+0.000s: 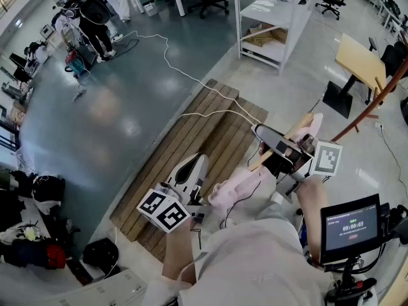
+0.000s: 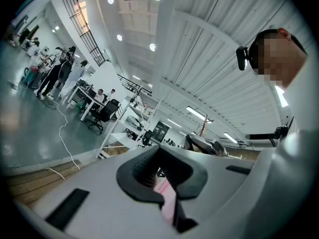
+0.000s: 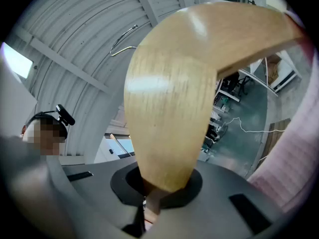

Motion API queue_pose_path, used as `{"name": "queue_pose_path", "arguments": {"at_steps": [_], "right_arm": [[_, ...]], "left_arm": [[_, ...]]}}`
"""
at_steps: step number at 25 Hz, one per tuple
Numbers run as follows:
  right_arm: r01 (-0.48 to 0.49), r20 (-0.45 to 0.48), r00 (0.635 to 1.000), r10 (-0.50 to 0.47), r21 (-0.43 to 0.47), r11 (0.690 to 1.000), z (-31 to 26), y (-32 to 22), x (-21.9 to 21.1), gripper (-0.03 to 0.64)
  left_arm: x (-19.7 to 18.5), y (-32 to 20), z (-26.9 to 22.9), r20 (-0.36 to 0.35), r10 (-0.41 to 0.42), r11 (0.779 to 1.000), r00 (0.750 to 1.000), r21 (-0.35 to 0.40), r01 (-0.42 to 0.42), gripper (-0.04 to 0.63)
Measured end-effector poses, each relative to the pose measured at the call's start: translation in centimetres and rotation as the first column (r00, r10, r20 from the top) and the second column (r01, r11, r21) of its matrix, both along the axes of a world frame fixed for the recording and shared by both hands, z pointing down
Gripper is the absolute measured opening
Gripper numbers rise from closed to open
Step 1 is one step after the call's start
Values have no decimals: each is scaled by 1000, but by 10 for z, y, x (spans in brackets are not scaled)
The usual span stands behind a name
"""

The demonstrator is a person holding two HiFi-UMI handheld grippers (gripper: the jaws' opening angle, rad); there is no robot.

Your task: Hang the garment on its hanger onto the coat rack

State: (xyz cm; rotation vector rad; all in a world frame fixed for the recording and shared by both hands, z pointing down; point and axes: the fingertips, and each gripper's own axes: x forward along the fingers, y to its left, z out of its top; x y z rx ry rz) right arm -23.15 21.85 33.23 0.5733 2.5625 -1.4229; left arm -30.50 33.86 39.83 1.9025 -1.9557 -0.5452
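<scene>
A pale pink garment (image 1: 231, 191) hangs low between my two grippers, draped over a wooden hanger (image 1: 294, 131). My left gripper (image 1: 203, 199) is shut on a fold of the pink fabric (image 2: 167, 197). My right gripper (image 1: 280, 155) is shut on the end of the hanger's broad wooden arm (image 3: 169, 98). The hanger's metal hook (image 3: 122, 42) points up toward the ceiling, and pink cloth (image 3: 294, 148) shows at that view's right edge. The coat rack's reddish-brown wooden pole (image 1: 375, 102) slants at the far right, beyond the right gripper.
A slatted wooden platform (image 1: 191, 142) lies on the floor below, crossed by a white cable (image 1: 210, 89). White shelving (image 1: 274, 18) and a beige table (image 1: 360, 59) stand ahead. A timer screen (image 1: 350, 225) sits at the lower right. Bags (image 1: 38, 247) crowd the left; people stand far off.
</scene>
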Motion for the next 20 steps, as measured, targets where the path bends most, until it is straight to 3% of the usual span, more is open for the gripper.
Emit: {"name": "queue_pose_path", "arguments": {"at_steps": [4,12,20], "right_arm": [[39,7,999,-39,-6,999,4,-22,7,8],[118,3,993,-118,-10,993,2,-114,41,8],[104,26,994,-104,-2,995,-4,-199,73,8]], "left_arm": [[10,-36,1,7,-16,1000,1000,6,16,5],[58,-160,-5,30,-17,1000,999,-15,18,5],[103,-255,-1,50,44,997,998,-57,-41,5]]}}
